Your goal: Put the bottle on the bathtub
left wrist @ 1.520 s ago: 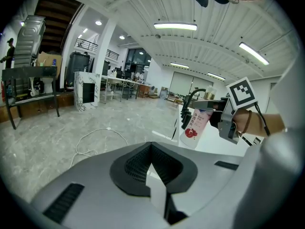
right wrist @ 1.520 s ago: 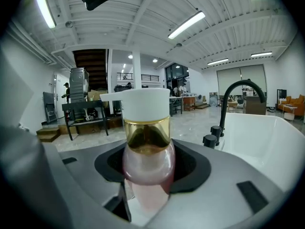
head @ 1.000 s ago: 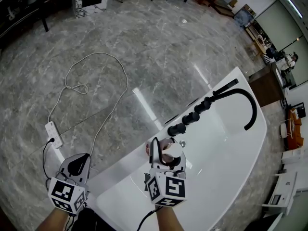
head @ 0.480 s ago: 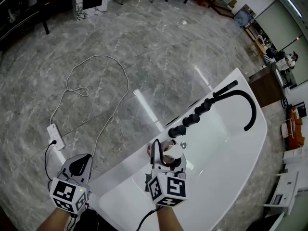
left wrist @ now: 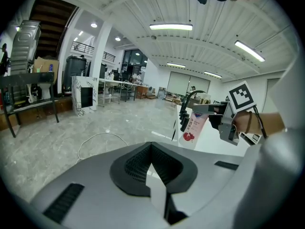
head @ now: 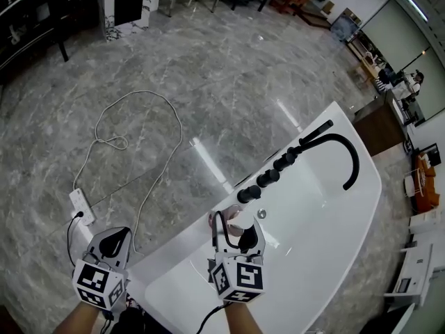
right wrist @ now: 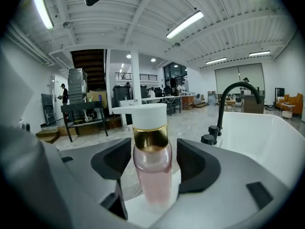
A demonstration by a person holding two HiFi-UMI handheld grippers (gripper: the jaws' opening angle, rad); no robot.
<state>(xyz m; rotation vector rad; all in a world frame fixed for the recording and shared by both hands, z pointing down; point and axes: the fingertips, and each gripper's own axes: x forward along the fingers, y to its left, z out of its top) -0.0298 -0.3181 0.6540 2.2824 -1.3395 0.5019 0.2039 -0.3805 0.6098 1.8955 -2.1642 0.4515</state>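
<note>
A clear pink bottle point(right wrist: 151, 178) with a gold collar and white cap stands upright on the white bathtub's rim point(head: 182, 255). My right gripper point(right wrist: 152, 149) sits around it; its jaws have just been opening, and a gap shows between each pad and the bottle. From above, the bottle point(head: 242, 231) sits between the right gripper's point(head: 238, 223) fingers. The left gripper view shows the bottle point(left wrist: 191, 128) with a red picture on its label, and the right gripper point(left wrist: 224, 119) beside it. My left gripper point(head: 115, 236) hangs shut over the floor, left of the tub, holding nothing.
A black curved faucet point(head: 350, 160) and a row of black knobs point(head: 268, 178) stand on the tub's rim beyond the bottle. A white power strip point(head: 81, 207) and its looping cable point(head: 142, 113) lie on the grey marble floor to the left.
The right gripper's jaws have spread apart and let go of the bottle, which stays upright on the rim. The left gripper has kept its place.
</note>
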